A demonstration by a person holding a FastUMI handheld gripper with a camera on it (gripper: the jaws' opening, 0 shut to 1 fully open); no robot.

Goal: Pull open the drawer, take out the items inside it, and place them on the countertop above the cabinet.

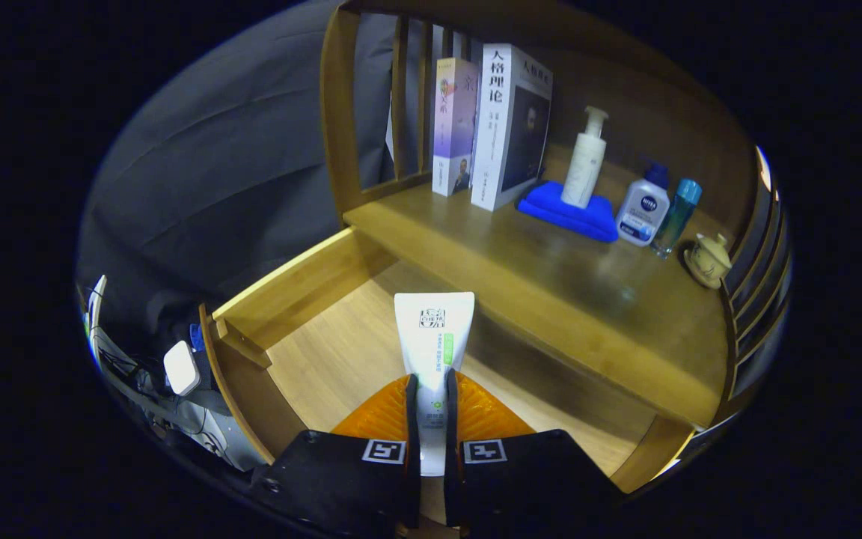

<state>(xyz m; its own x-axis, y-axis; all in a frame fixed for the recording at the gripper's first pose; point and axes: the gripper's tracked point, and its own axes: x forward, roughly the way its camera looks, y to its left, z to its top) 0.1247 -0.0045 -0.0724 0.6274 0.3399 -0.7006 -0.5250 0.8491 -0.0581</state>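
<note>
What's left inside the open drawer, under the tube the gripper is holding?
The gripper is shut on the white tube, held above the open drawer. Bare wood floor shows around it. The strip directly beneath the tube and fingers, and the part under the countertop, are hidden.

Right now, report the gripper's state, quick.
Gripper: fingers shut on the white tube, held above the open drawer.
</note>
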